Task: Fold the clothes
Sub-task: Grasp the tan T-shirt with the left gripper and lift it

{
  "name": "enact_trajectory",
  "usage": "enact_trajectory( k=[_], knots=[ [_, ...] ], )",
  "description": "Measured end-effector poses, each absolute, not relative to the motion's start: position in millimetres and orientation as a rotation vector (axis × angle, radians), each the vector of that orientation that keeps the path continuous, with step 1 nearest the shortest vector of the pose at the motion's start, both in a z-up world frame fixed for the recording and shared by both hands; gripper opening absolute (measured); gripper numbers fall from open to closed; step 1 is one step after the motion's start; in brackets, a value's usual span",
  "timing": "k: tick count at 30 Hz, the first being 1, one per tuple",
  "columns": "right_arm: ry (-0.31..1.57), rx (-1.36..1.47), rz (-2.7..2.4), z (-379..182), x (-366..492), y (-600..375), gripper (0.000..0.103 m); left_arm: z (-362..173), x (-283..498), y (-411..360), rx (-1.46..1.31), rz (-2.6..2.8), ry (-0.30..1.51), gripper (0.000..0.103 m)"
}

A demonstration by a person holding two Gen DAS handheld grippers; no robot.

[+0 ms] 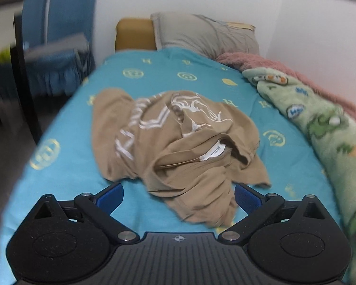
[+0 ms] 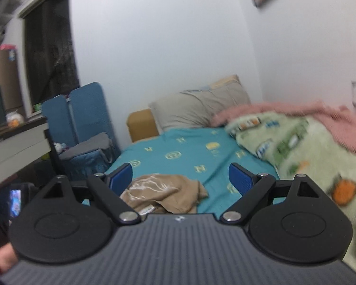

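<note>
From the left wrist view, the left gripper (image 1: 179,196) tilts down over the teal bedsheet (image 1: 66,128), its blue pads (image 1: 110,197) spread wide and gripping nothing. The crumpled tan T-shirt (image 1: 178,142) lies on the sheet, its near edge reaching in between the jaws without touching them.

From the right wrist view, the right gripper (image 2: 180,178) points nearly level across the bed, jaws wide apart and empty. The T-shirt (image 2: 163,193) lies lower down, seen between the jaws, toward the left one.

shirt (image 1: 178,147): tan, white print | sheet (image 1: 66,142): teal, yellow emblems | blanket (image 1: 320,123): green, cartoon print
</note>
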State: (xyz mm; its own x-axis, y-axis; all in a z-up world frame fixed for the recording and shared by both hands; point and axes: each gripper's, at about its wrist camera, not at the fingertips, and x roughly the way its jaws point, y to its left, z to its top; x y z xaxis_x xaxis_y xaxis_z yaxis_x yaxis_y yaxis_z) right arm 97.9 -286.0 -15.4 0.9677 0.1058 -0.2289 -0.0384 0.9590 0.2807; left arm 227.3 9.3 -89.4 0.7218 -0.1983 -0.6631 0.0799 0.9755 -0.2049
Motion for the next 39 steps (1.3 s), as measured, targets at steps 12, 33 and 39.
enact_trajectory(
  k=[12, 33, 39],
  knots=[
    [0.461, 0.44, 0.001, -65, 146, -302, 0.09, -151, 287, 52, -0.534, -0.153, 0.781, 0.068],
    [0.484, 0.296, -0.02, -75, 159, -267, 0.09, -23, 148, 22, -0.127, -0.28, 0.258, 0.003],
    [0.452, 0.306, 0.061, -65, 131, -239, 0.09, 9, 96, 22, -0.088, -0.303, 0.133, 0.003]
  ],
)
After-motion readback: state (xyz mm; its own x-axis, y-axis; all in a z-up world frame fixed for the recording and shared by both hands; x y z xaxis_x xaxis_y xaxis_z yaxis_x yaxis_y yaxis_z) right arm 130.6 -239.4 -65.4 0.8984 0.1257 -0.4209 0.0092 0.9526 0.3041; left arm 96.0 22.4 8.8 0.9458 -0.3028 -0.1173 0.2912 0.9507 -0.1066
